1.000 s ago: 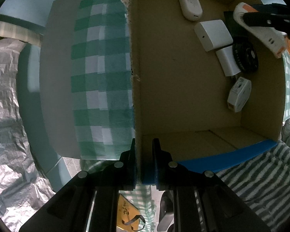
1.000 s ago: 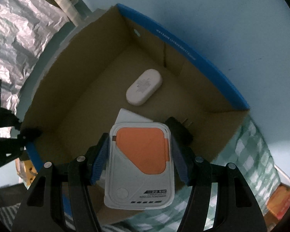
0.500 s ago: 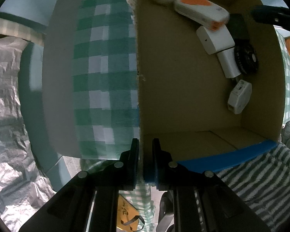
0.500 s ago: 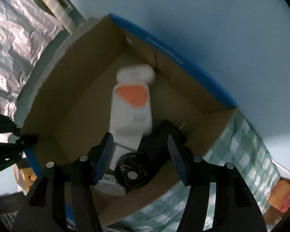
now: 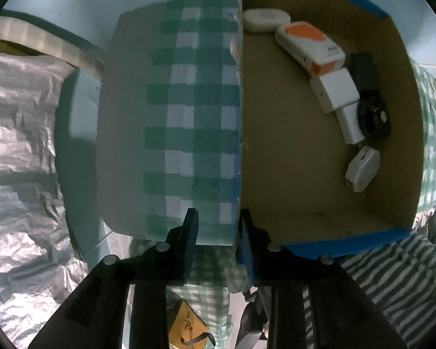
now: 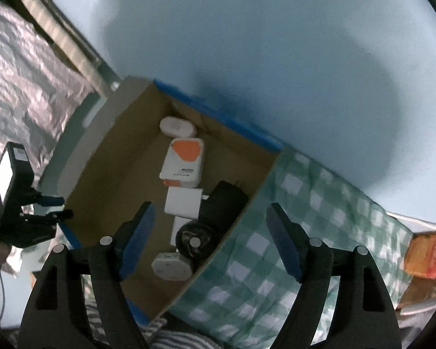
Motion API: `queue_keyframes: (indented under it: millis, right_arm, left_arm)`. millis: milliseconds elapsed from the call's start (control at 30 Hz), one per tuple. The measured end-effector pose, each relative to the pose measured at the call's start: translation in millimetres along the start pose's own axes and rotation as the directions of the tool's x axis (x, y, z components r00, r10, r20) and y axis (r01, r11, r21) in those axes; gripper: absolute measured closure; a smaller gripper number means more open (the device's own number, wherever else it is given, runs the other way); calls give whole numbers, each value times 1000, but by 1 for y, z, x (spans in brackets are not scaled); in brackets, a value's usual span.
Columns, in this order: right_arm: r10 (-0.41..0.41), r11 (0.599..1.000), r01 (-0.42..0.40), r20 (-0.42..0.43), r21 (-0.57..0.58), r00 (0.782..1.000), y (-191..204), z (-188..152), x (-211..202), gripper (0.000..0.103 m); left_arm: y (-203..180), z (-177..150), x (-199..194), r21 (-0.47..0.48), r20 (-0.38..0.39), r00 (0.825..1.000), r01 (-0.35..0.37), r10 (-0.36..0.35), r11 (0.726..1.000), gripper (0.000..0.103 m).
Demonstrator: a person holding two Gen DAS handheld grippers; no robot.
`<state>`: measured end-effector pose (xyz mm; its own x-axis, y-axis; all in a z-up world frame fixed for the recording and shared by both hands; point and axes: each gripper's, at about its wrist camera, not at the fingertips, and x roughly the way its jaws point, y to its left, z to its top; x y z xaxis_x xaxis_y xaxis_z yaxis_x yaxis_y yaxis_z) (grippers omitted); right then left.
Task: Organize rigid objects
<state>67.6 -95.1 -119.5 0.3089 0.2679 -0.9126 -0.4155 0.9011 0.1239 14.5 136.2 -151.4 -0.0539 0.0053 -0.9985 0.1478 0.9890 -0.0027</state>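
1. Right hand-held gripper: jaws spread wide with nothing between the pads; they have just been opening. It sits at the bottom of the right wrist view, above the near end of the box.
2. Left hand-held gripper: jaws part open, also just opened, and straddling the box's side wall at the lower centre of the left wrist view. The wall edge lies close to the right-hand pad; contact cannot be judged. In the right wrist view the same tool shows at the left edge, next to the box's near left corner.
3. Cardboard box: open top, blue tape on the rim, centre of the right wrist view. It rests on a green-and-white checked cloth that runs to the lower right.
4. Orange-and-white power bank: lies flat on the box floor, free of both grippers, towards the far end; in the left wrist view it is at upper right.
5. White oval case: at the far wall, just beyond the power bank.
6. White square adapter: just nearer than the power bank, with a black adapter beside it on the right.
7. Black round object: nearer again.
8. Small white plug: nearest item, lower centre.
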Motion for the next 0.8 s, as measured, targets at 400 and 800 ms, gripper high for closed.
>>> queue_keyframes:
  millis: [400,800]
  right_arm:
    - [-81,992,64,168,105,983,-15,-14,-80,22]
    - [-160,971,106,254,213,954,-34,-42,-131,22]
  left_arm:
    - [-25,0,-112,-40,312,945,-96,104,995,13]
    - [-77,-6,-186,19,498,864,-105,81,994,1]
